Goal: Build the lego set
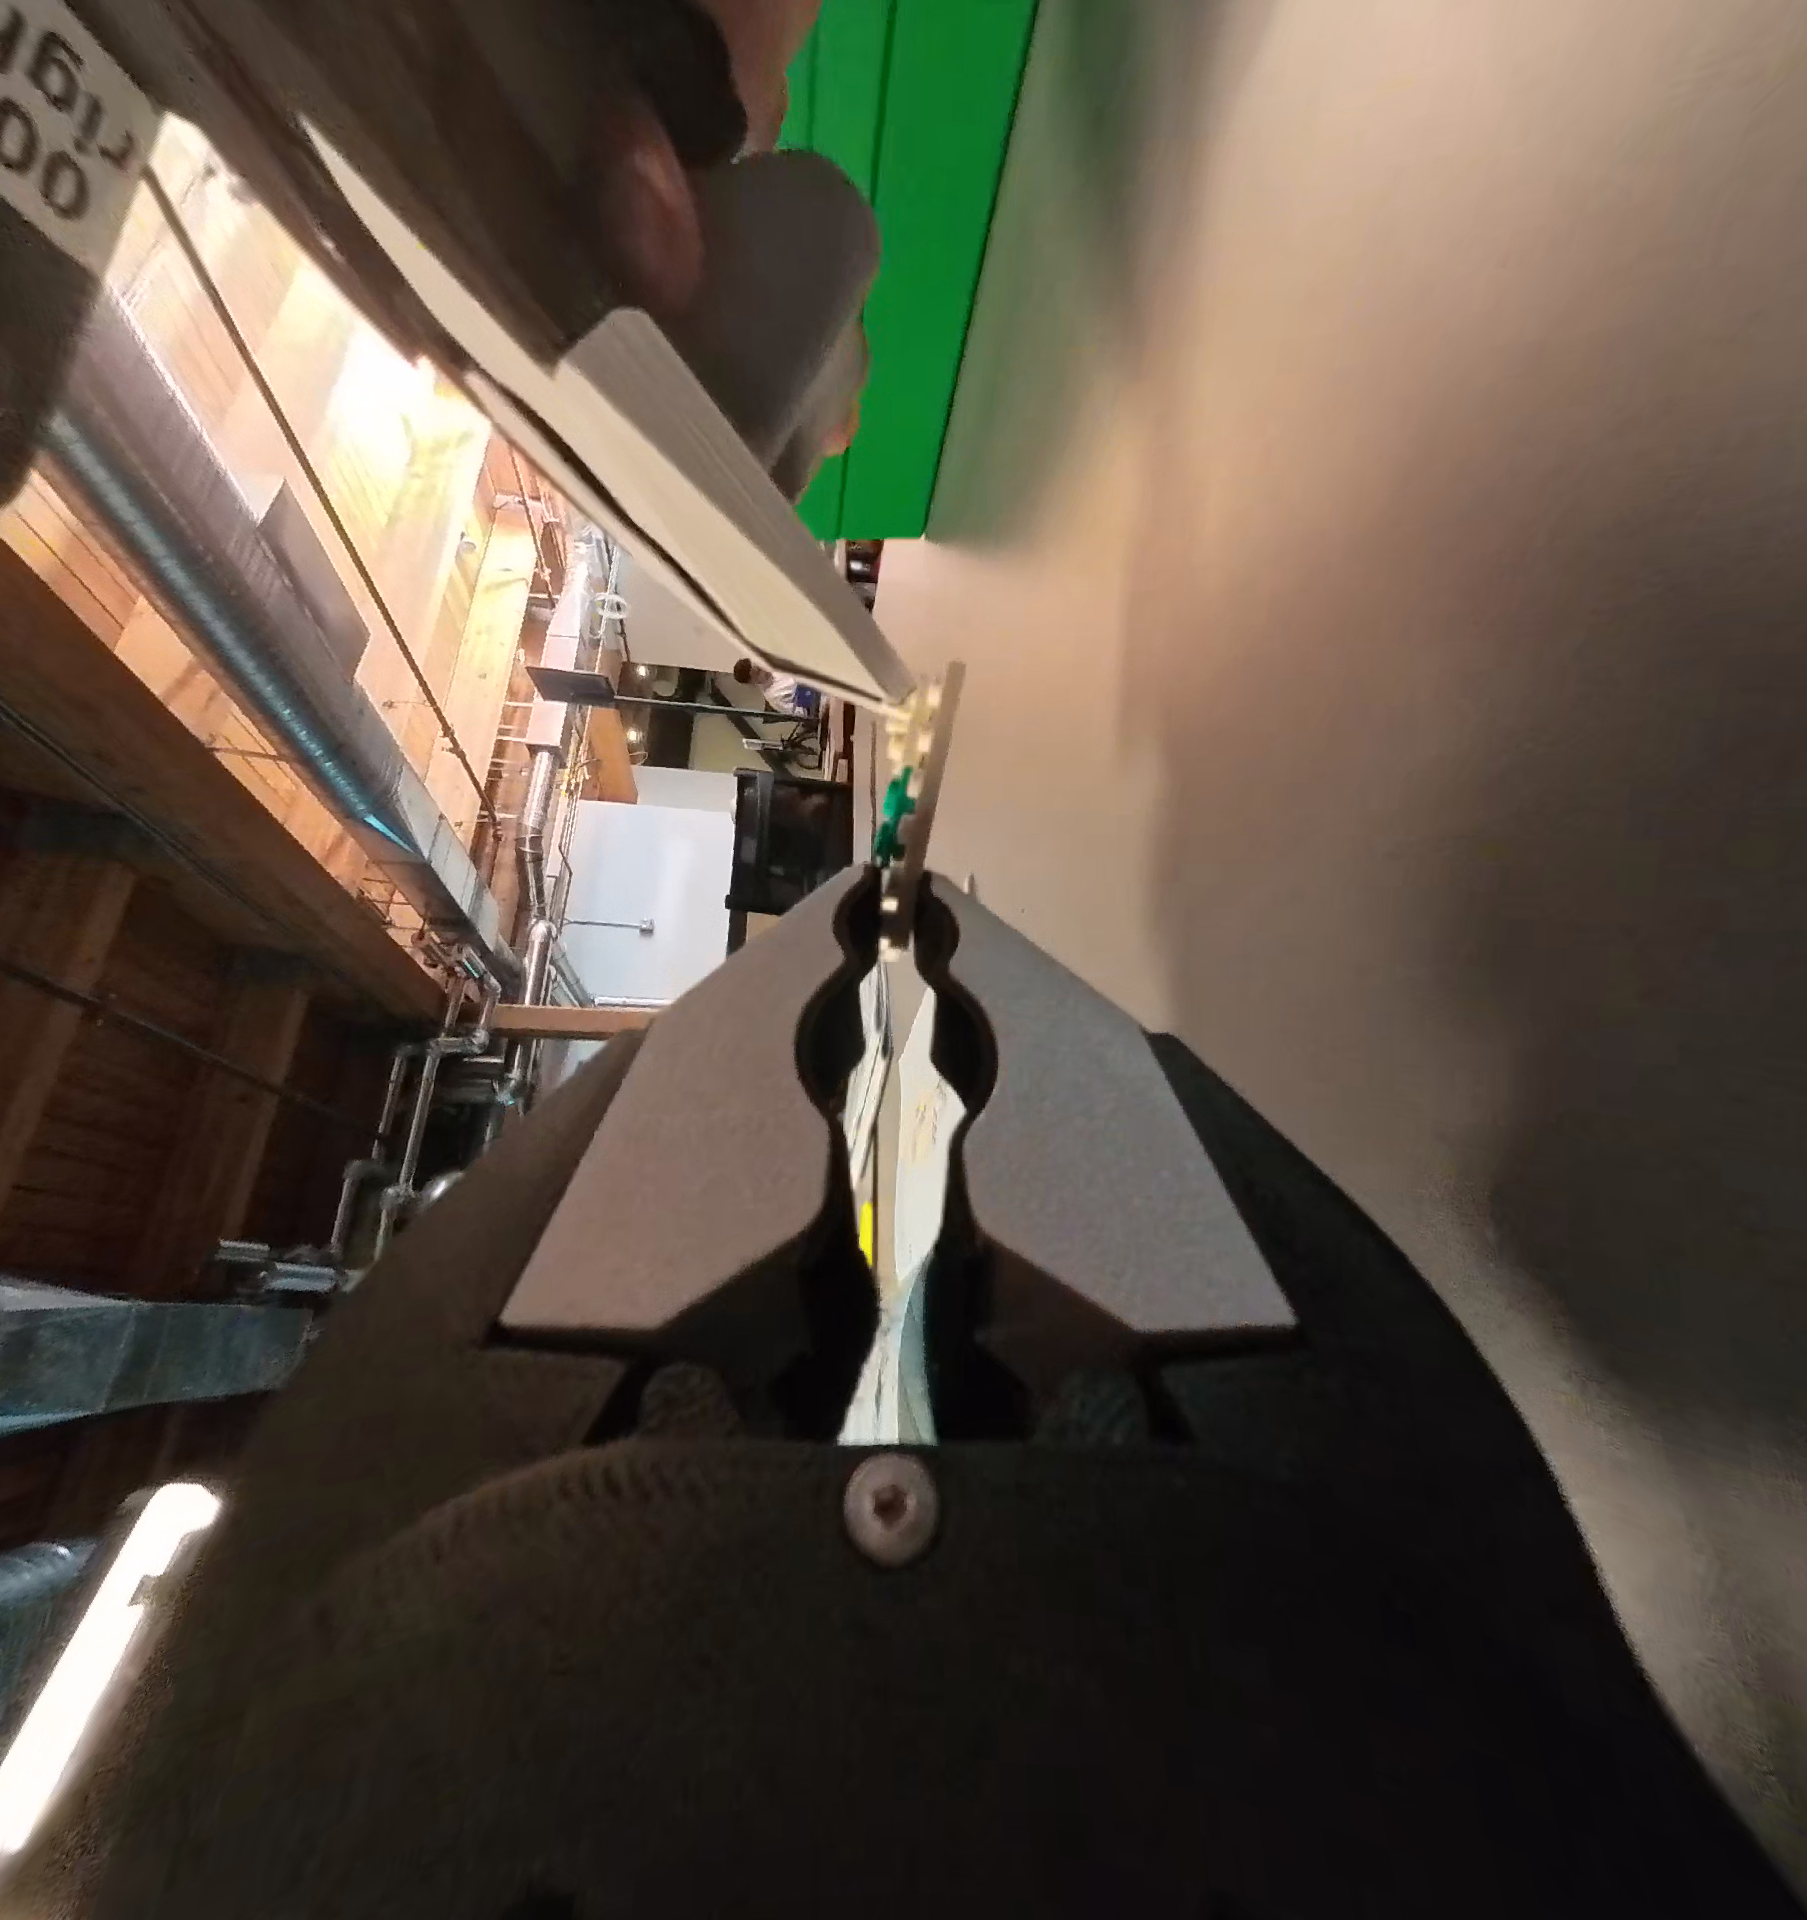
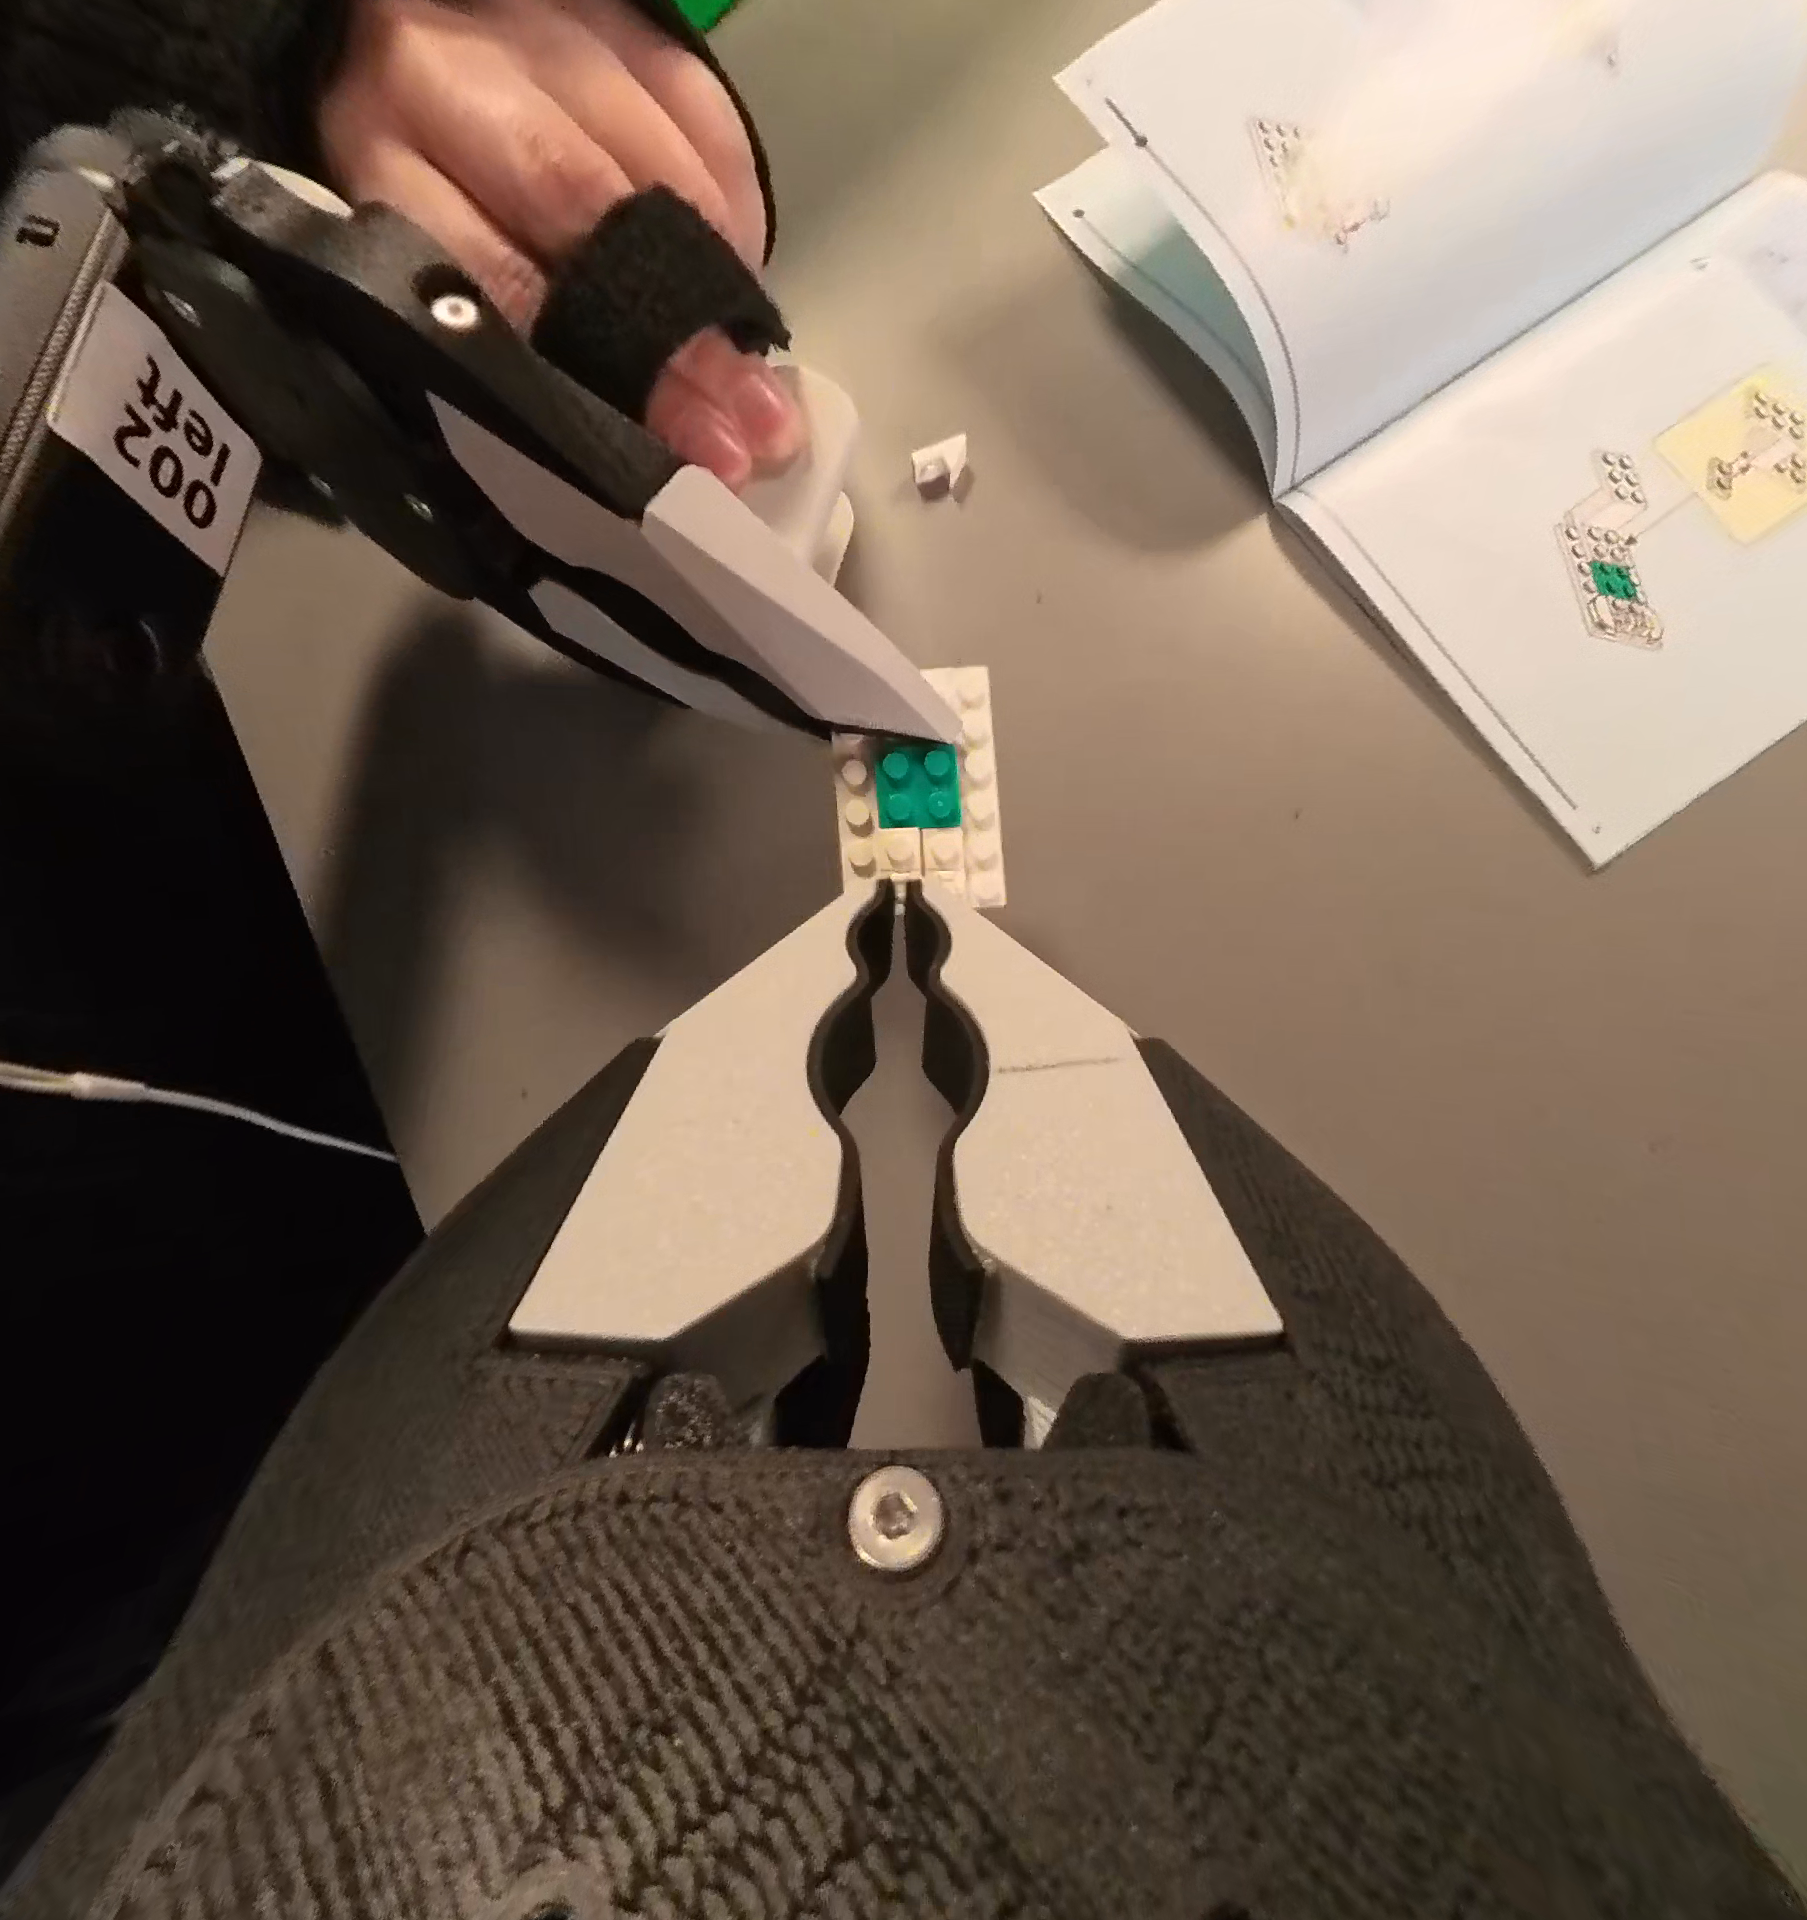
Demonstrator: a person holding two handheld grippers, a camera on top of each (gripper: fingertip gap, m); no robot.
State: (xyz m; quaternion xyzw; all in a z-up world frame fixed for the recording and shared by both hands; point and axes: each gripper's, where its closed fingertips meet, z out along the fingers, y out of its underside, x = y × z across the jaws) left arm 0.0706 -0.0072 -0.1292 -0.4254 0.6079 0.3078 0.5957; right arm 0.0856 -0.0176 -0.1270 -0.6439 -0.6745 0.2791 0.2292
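A white lego plate (image 2: 977, 790) with a green 2x2 brick (image 2: 918, 787) on it is held just above the grey table. My left gripper (image 1: 901, 904) is shut on one edge of the plate; in its own view the plate (image 1: 930, 748) is edge-on. In the right wrist view the left gripper (image 2: 930, 727) comes in from the upper left onto the plate's far edge. My right gripper (image 2: 904, 883) is closed at the plate's near edge, its tips on a small white piece (image 2: 897, 857) there. It also shows in the left wrist view (image 1: 904, 698), touching the plate's far end.
An open instruction booklet (image 2: 1501, 468) lies at the right on the grey table (image 2: 1294, 1039). A small loose white piece (image 2: 940, 462) lies beyond the plate. A person's hand (image 2: 566, 135) holds the left gripper. A green object (image 1: 899, 260) stands at the far table edge. Less than 4 cm separates the two grippers' tips.
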